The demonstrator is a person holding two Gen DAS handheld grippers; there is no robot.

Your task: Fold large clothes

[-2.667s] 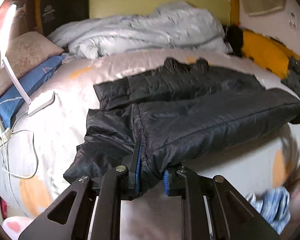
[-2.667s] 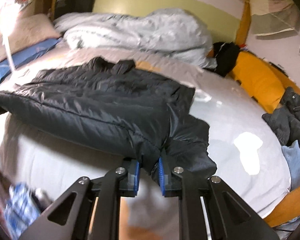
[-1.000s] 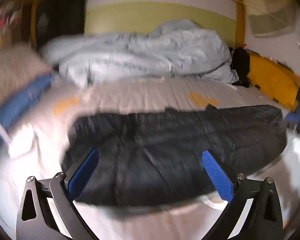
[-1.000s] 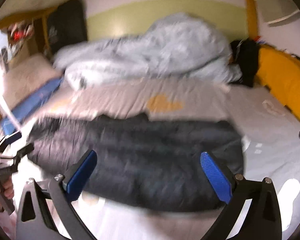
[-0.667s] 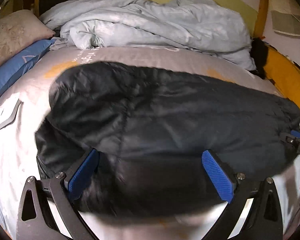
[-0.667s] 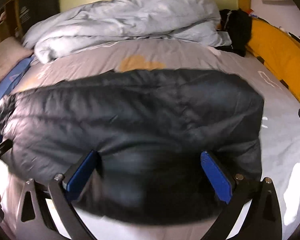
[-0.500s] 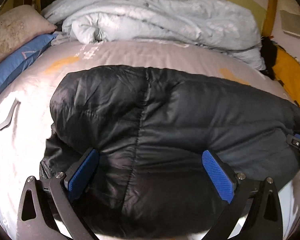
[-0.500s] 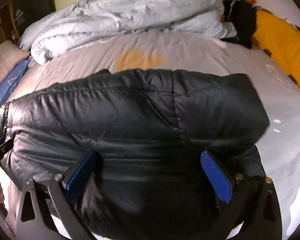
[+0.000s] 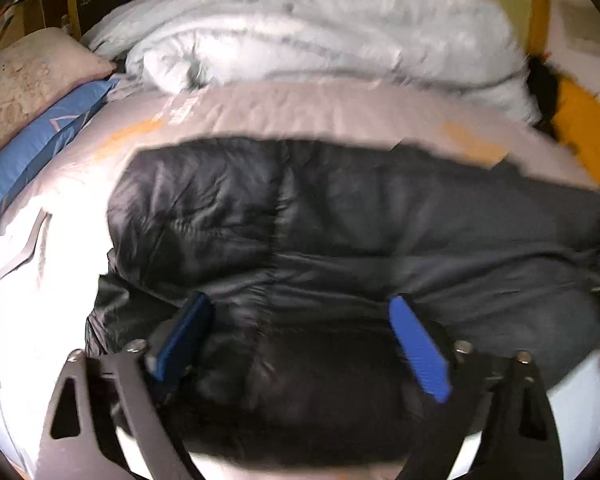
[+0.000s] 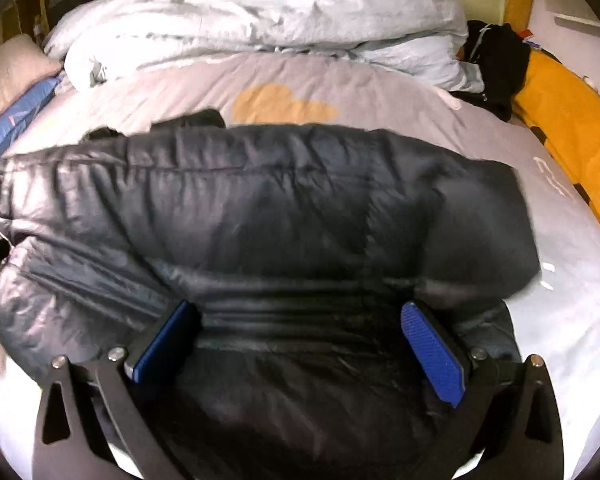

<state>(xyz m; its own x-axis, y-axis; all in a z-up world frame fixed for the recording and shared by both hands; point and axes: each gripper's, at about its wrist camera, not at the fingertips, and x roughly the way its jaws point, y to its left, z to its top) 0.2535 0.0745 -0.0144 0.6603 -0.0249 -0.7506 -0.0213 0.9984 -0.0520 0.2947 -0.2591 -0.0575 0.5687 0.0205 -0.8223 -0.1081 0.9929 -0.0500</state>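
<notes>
Largest first: the bed [image 9: 340, 108], with the crumpled pale duvet [image 9: 320, 40] heaped along its far edge. At the far left corner, a blue pillow [image 9: 40, 140]; along the right edge, a yellow cushion [image 9: 588, 132].

Across the near half of the bed, from close to the left edge to close to the right one: the black padded jacket [image 9: 340, 220]. Lies doubled over itself now, puffy, with the rounded fold line toward the near edge. A few seconds ago was pinched at its lower hem on both sides and lifted; since then has been carried over and dropped onto its own upper part. Means, most likely, that the first fold is done and a second fold is still to come.

Low over the near left part of the jacket: the left hand-held gripper [image 9: 296, 304]. Stands wide but is closing at this moment, with the thick padded bulk between the blue pads; no firm pinch to see yet. Was shut on the hem before, then fully spread.

Low over the near right part, in the right wrist view: the right hand-held gripper [image 10: 296, 310]. Stands wide too, holding nothing, with the jacket [image 10: 260, 208] bulging up between the pads.

Seems to prepare a new grasp on the folded bundle. Slippery, springy cloth, so probably needs a deep bite, or the layers slide apart.
</notes>
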